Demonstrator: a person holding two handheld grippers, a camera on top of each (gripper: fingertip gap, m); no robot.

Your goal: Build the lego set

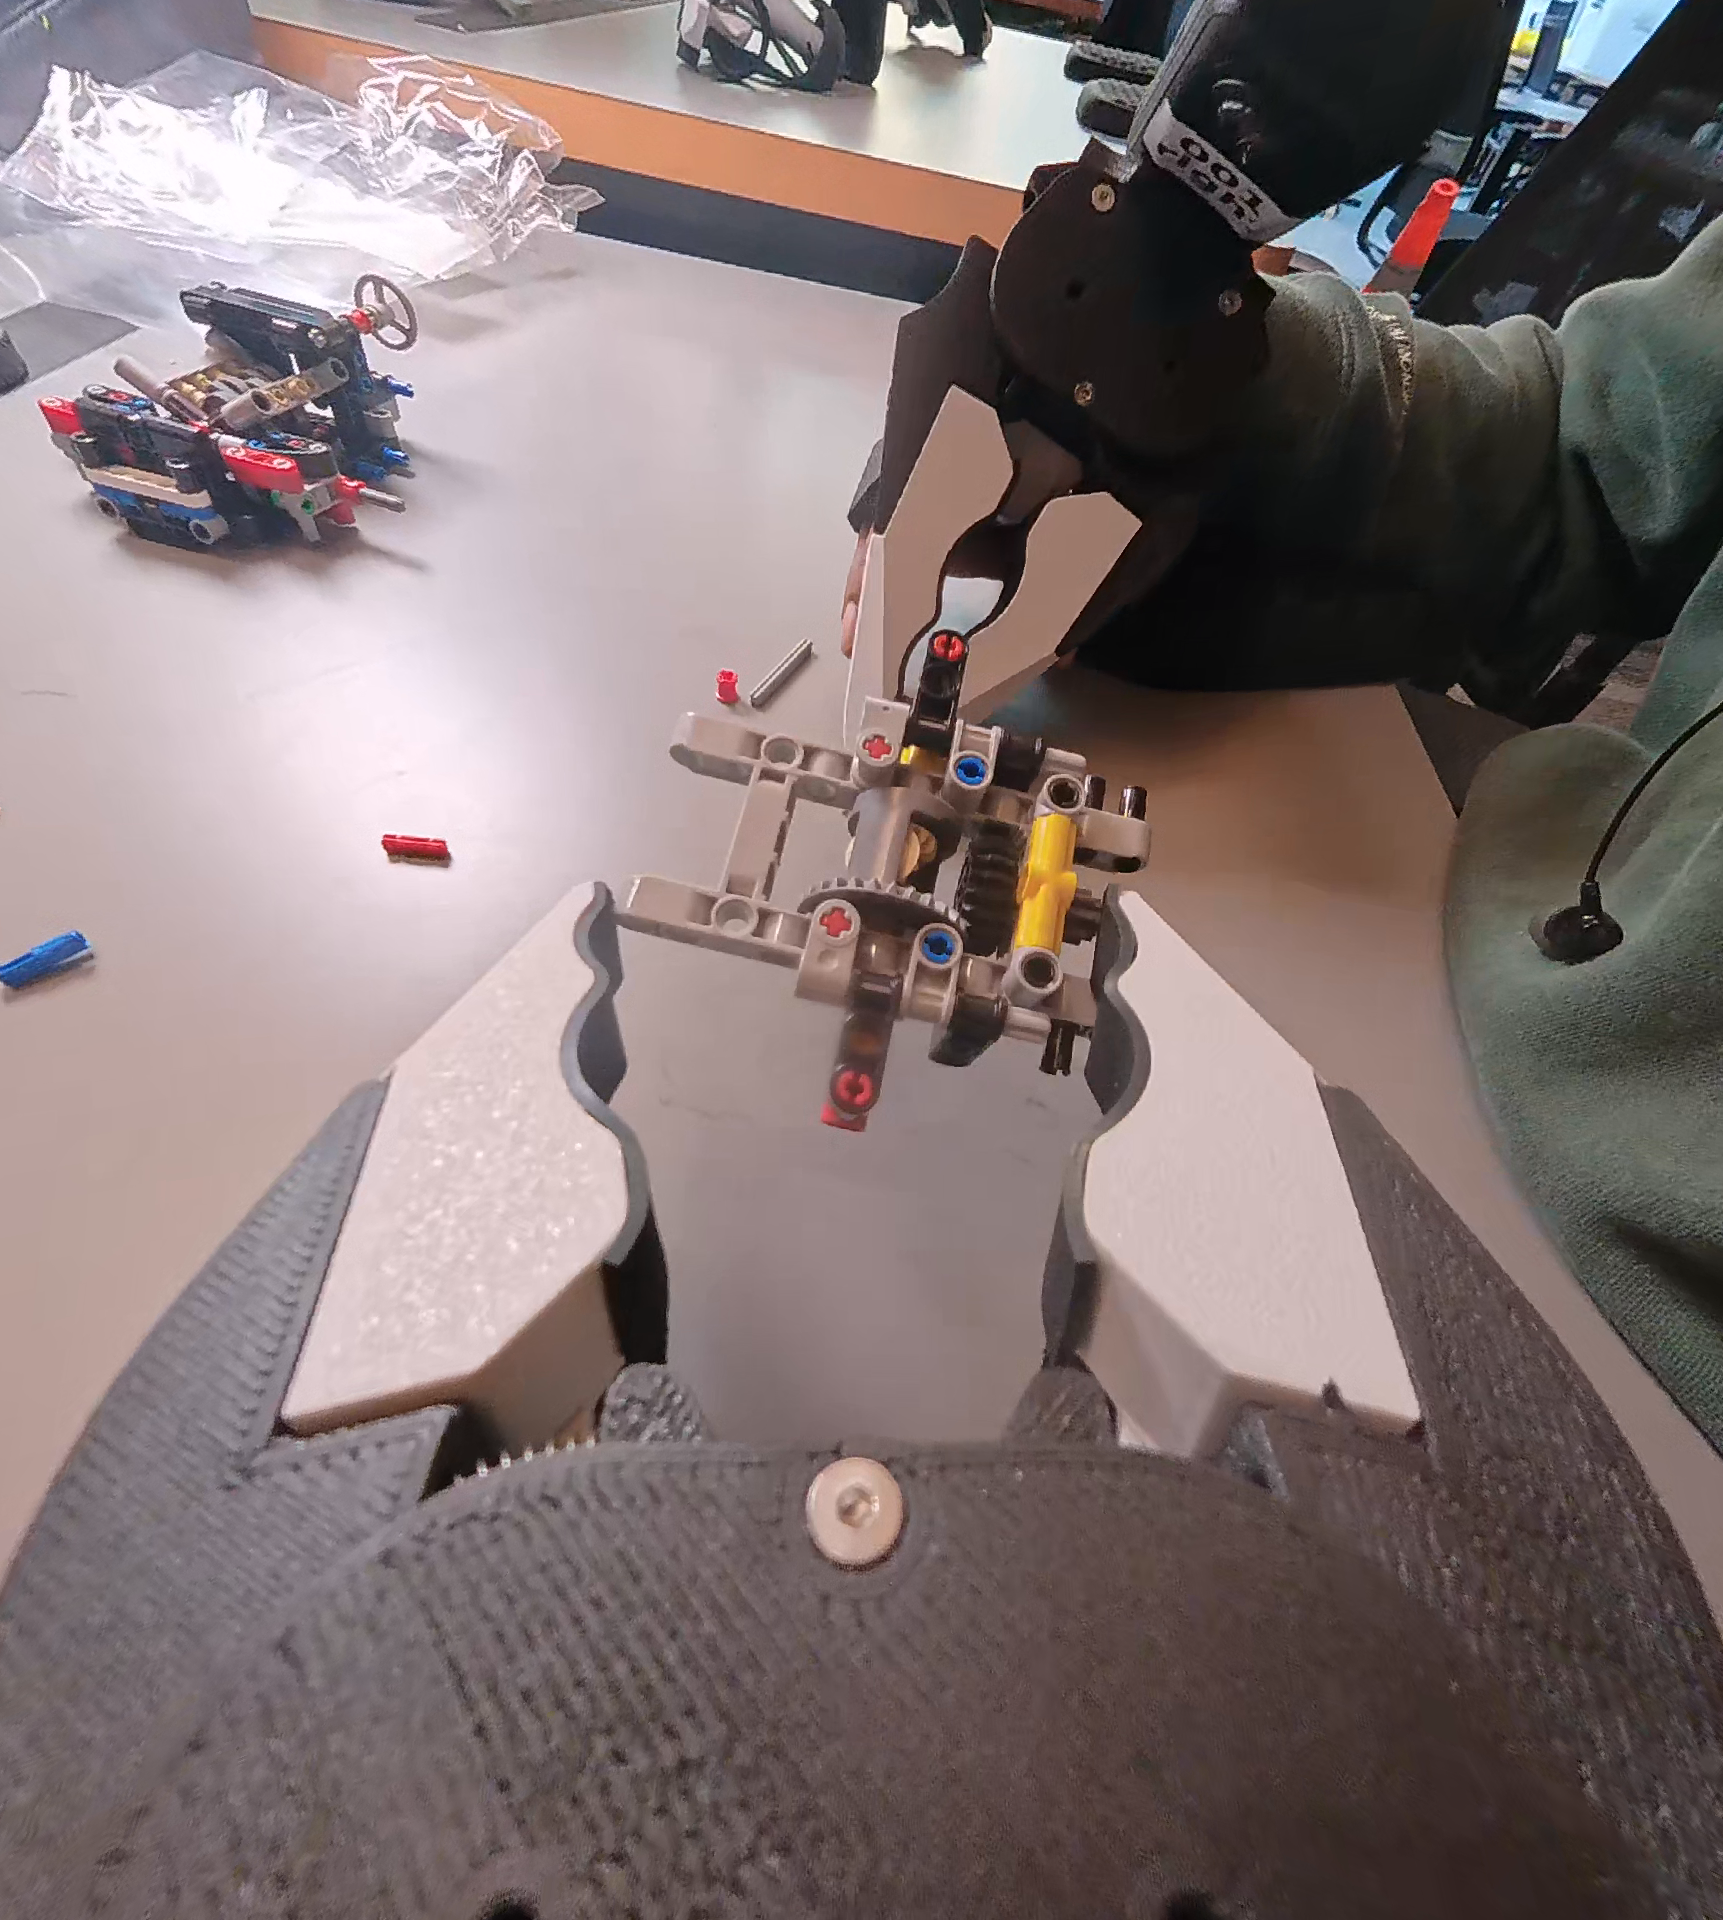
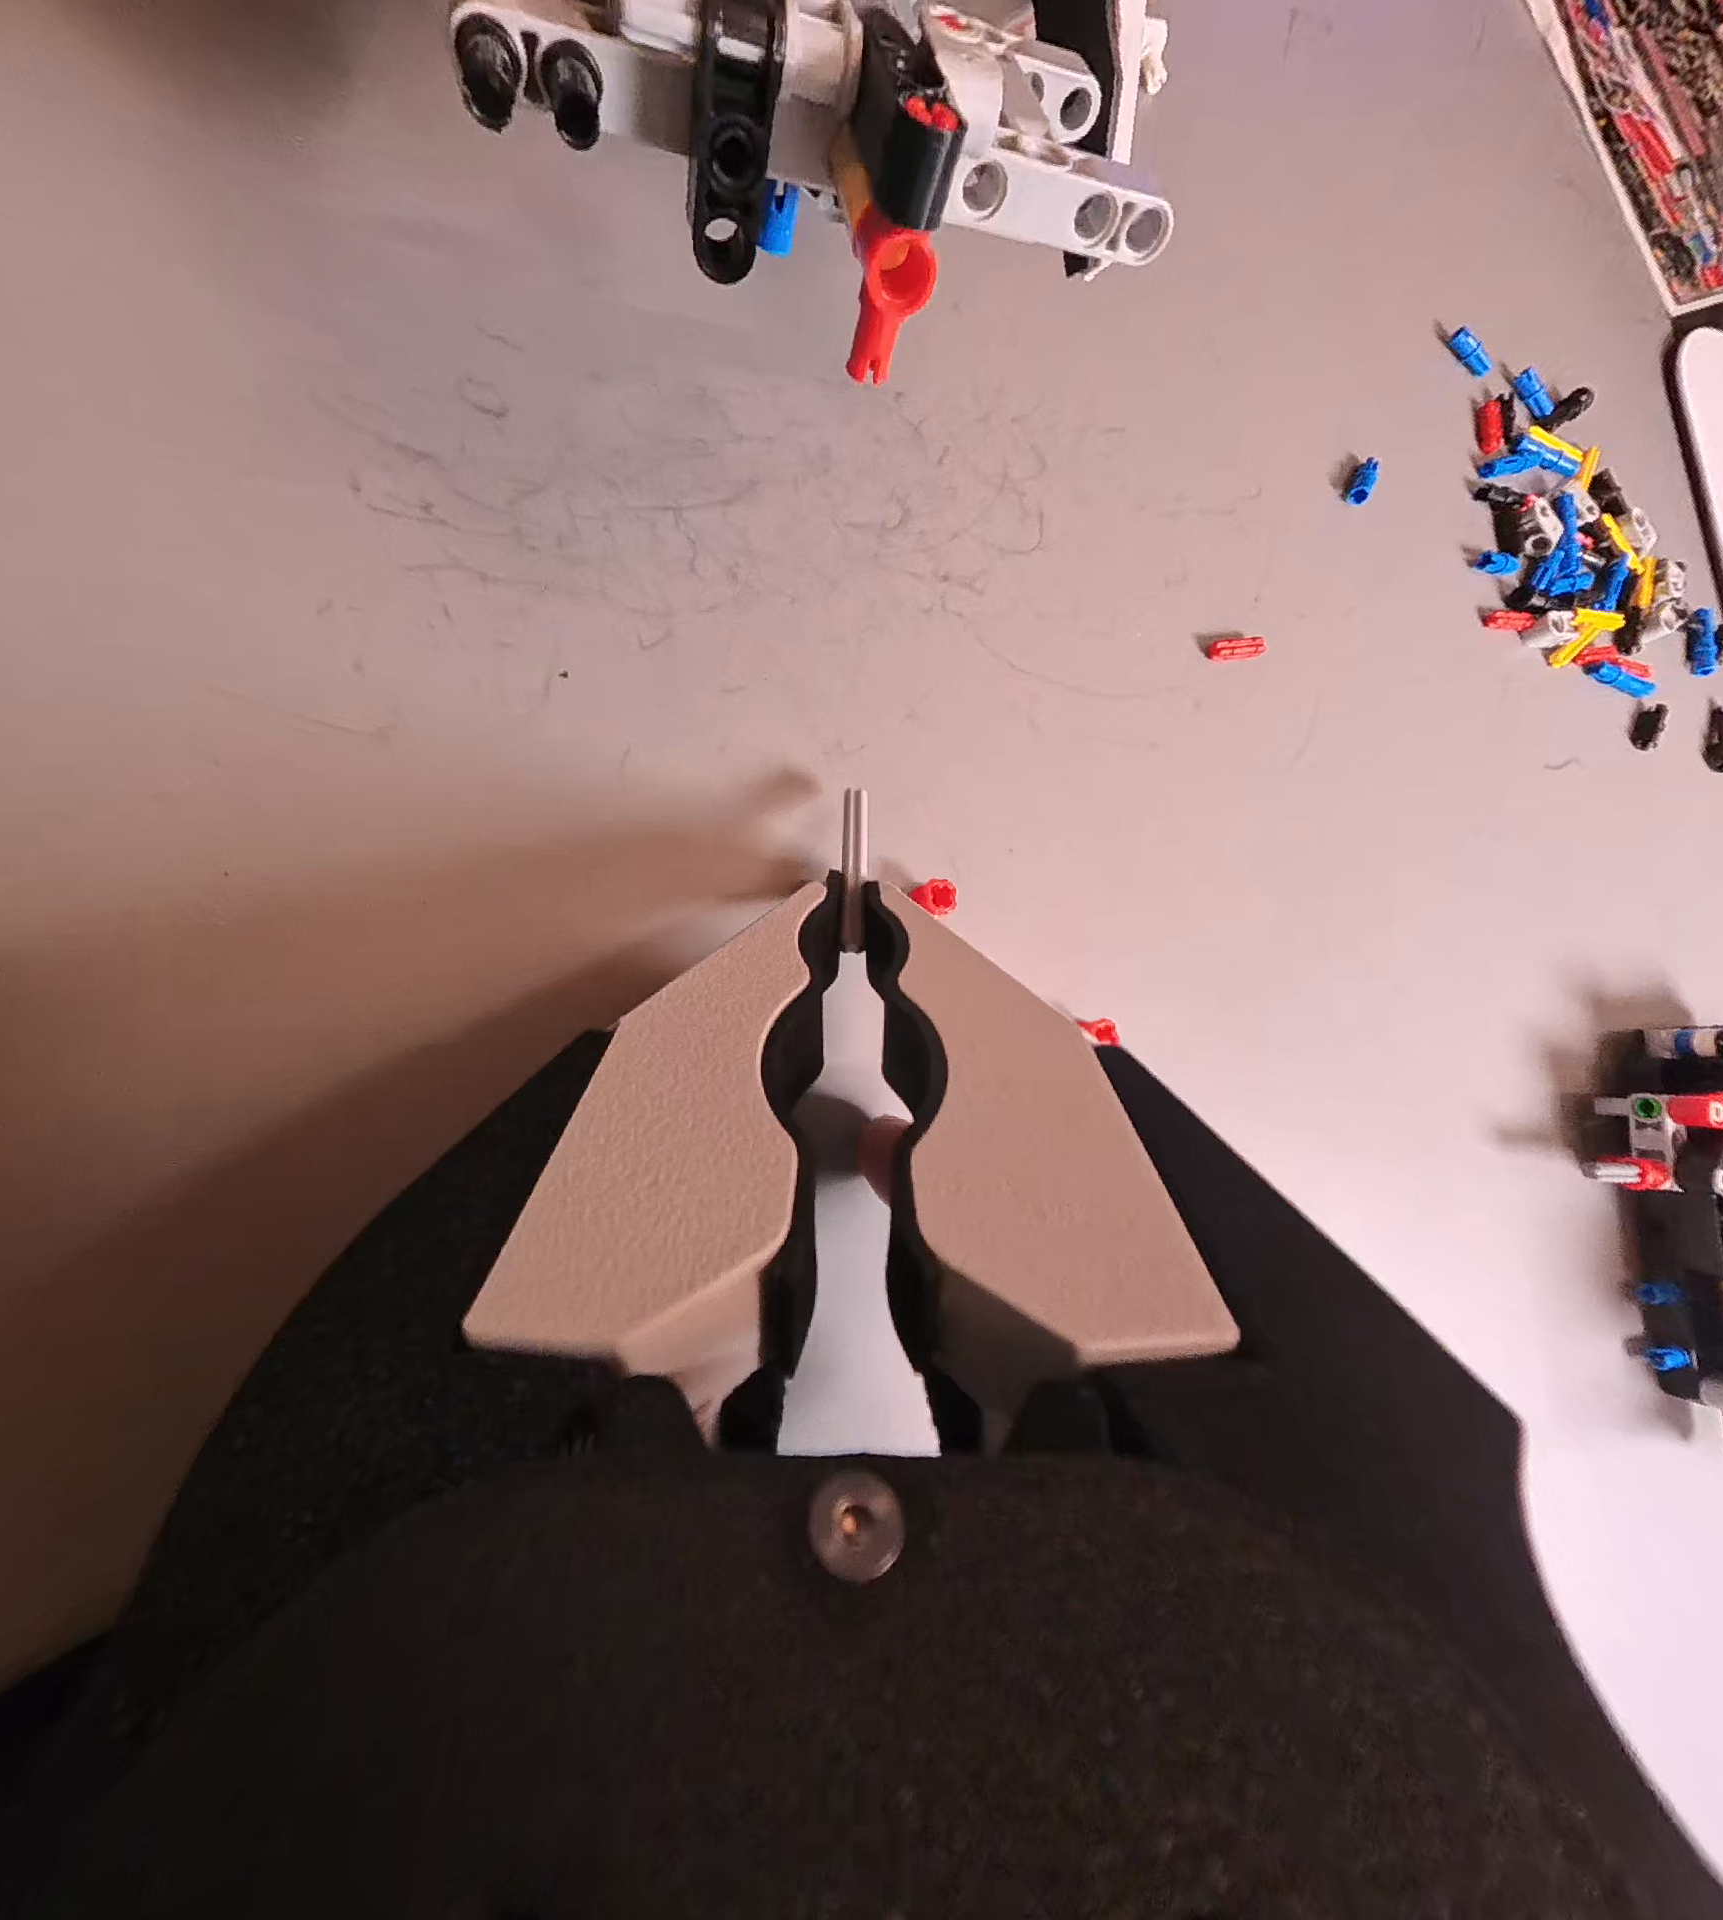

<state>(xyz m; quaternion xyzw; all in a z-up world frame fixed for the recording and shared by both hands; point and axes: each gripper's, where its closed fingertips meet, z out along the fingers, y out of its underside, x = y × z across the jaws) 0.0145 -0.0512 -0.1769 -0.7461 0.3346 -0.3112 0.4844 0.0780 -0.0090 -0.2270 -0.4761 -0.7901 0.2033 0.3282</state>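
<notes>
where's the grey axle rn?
Right wrist view: the grey axle lies on the table with its near end between the right gripper tips, a small red bush just right of it.

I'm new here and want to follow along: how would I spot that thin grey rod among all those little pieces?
Start at the grey table and find the right gripper with its beige fingers. The grey rod sticks out from between their tips, with a small red piece just beside it. Unlike the colourful pile farther off, it is plain, slim and metallic-looking.
</notes>
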